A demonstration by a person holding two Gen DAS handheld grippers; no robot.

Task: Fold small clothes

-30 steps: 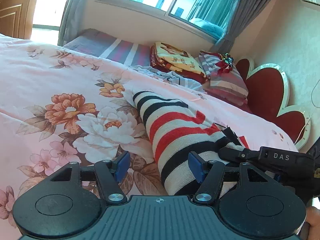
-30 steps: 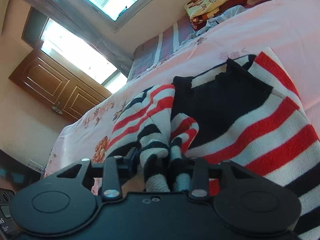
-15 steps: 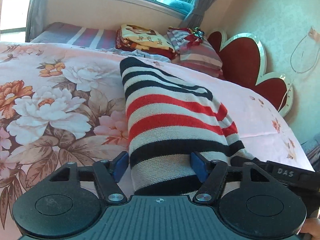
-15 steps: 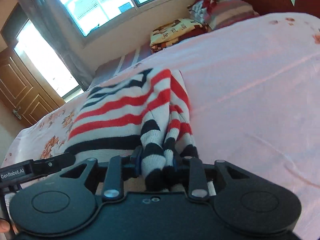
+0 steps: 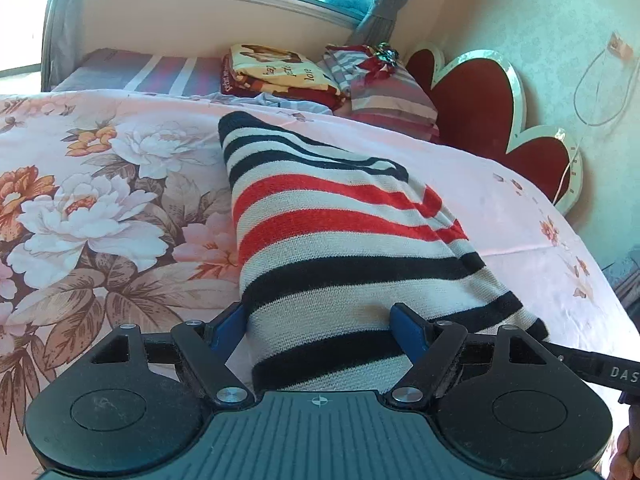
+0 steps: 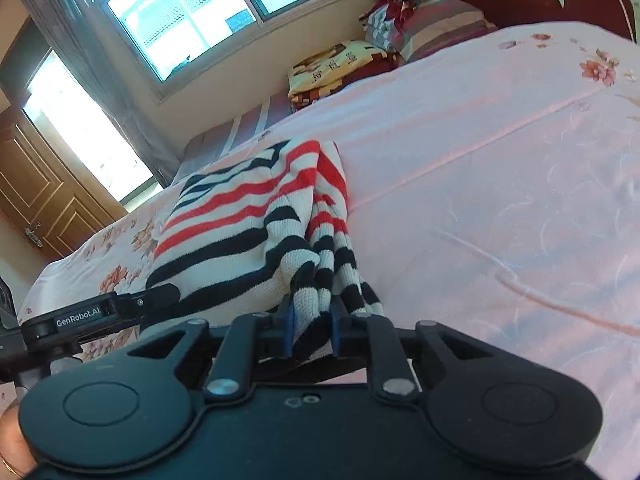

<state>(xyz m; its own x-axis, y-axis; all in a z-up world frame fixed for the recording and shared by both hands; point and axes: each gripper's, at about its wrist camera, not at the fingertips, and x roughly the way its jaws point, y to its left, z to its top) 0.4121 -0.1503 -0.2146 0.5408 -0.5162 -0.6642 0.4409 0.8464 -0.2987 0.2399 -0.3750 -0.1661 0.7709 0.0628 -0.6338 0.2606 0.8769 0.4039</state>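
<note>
A small knit sweater (image 5: 340, 240) with black, red and cream stripes lies folded on the pink floral bedspread (image 5: 100, 200). My left gripper (image 5: 320, 328) is open, its blue pads on either side of the sweater's near hem. My right gripper (image 6: 312, 330) is shut on a bunched part of the sweater (image 6: 248, 236) at its right edge. The left gripper's body (image 6: 80, 316) shows at the left of the right wrist view, close beside the hem.
Folded blankets (image 5: 276, 72) and a striped pillow (image 5: 388, 92) are stacked at the far side by a red heart-shaped headboard (image 5: 488, 108). A window (image 6: 208, 4) and a wooden door (image 6: 36, 204) lie beyond. Plain pink bedspread (image 6: 500, 180) stretches to the right.
The right gripper has carried its bunched part across, and the sweater now lies as a narrower folded strip. The left gripper has moved right, so that the hem sits between its open pads.
</note>
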